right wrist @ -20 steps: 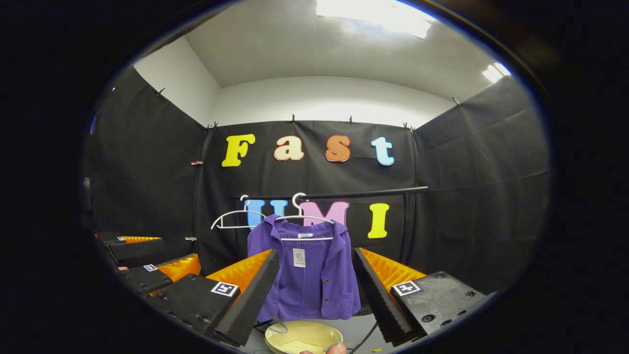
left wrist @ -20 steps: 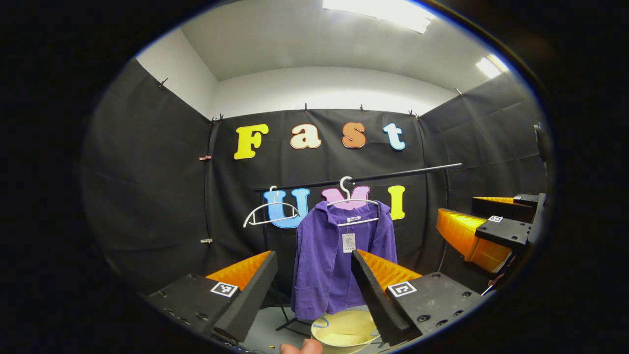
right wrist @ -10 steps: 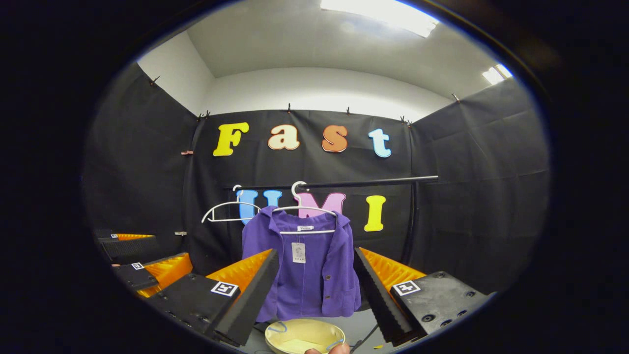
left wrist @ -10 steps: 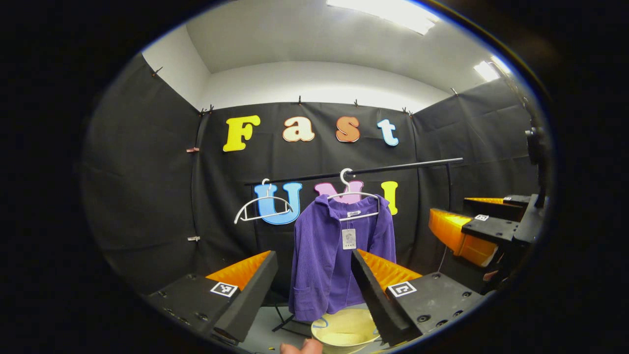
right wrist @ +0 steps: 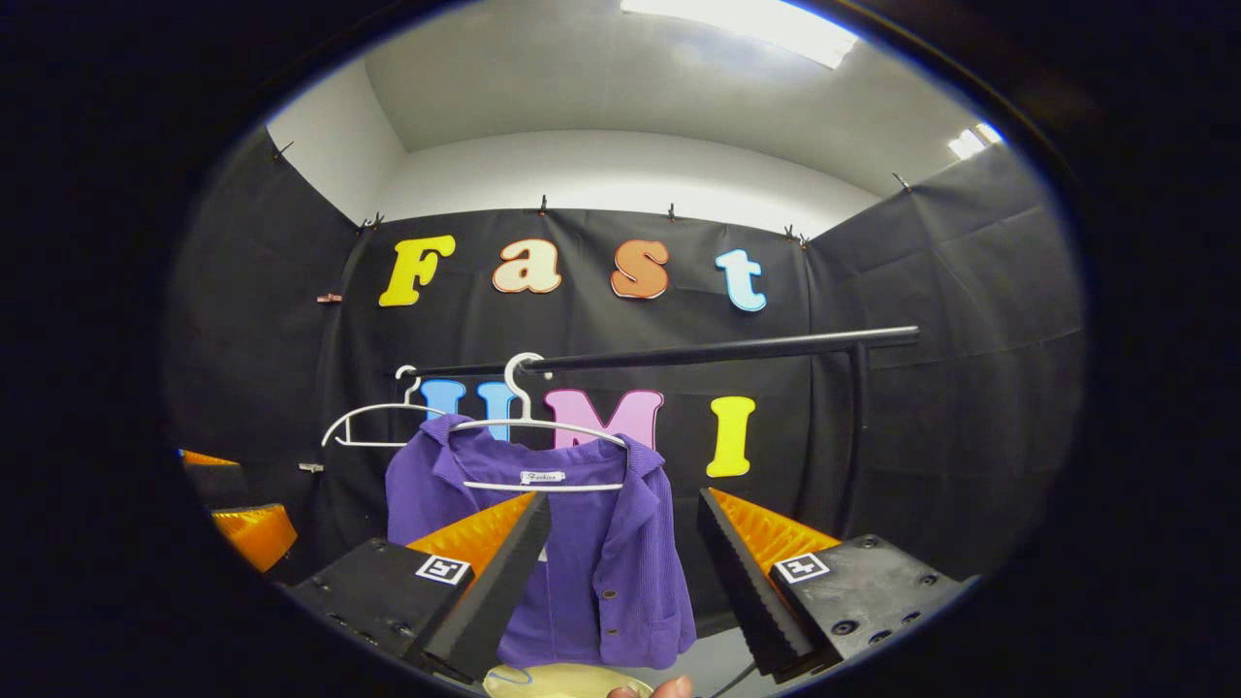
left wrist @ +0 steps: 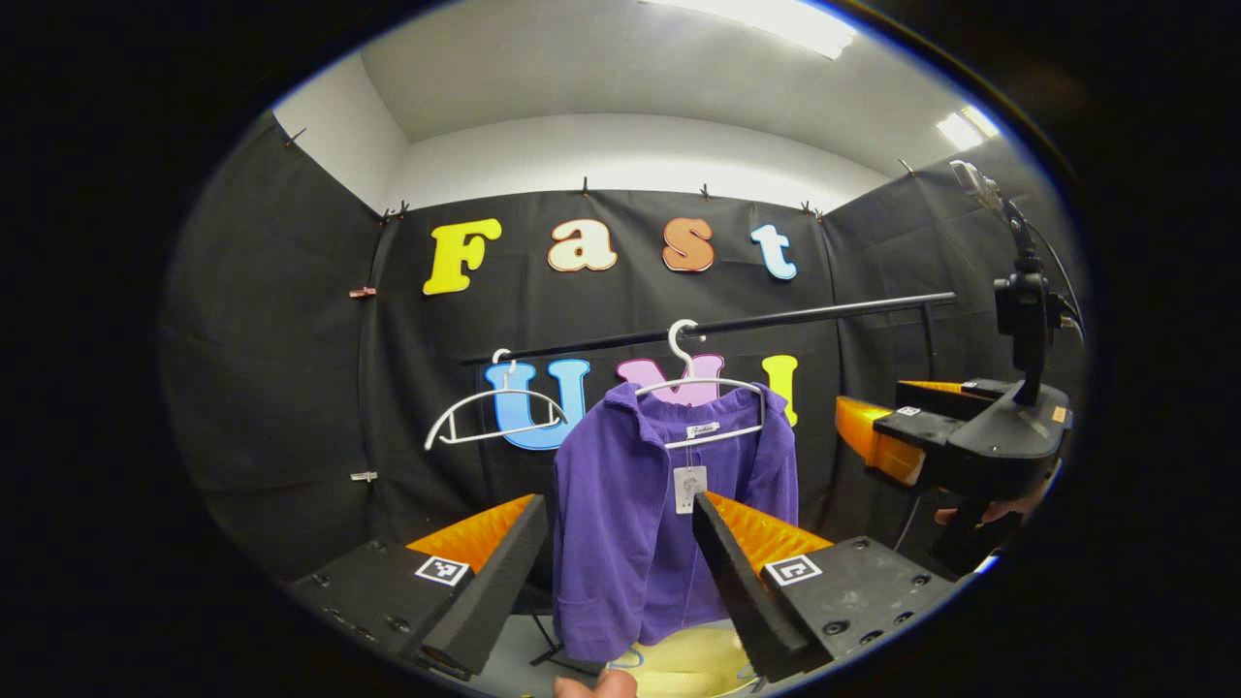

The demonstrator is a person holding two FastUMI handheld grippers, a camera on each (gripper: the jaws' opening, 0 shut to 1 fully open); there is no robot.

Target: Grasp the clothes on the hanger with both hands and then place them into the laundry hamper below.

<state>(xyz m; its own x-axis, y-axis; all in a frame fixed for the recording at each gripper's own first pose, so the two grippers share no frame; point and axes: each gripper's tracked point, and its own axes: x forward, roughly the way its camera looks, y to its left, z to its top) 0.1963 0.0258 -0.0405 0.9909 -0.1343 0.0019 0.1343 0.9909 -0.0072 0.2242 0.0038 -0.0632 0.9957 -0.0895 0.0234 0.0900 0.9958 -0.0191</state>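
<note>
Jacket (left wrist: pixel 640 523) hangs on a hanger (left wrist: pixel 700 388) from the rail (left wrist: pixel 776 320). A bare hanger (left wrist: pixel 490 412) hangs to its left. Hamper (left wrist: pixel 693 664) sits below the jacket.

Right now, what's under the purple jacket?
A pale yellow hamper sits on the floor below the purple jacket. The jacket's hem and the left tool cover part of its rim; its inside can't be judged.

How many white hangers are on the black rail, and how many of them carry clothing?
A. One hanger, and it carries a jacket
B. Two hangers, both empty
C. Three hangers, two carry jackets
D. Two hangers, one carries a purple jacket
D: on the rail an empty hanger hangs beside the hanger that carries the purple jacket.
</note>
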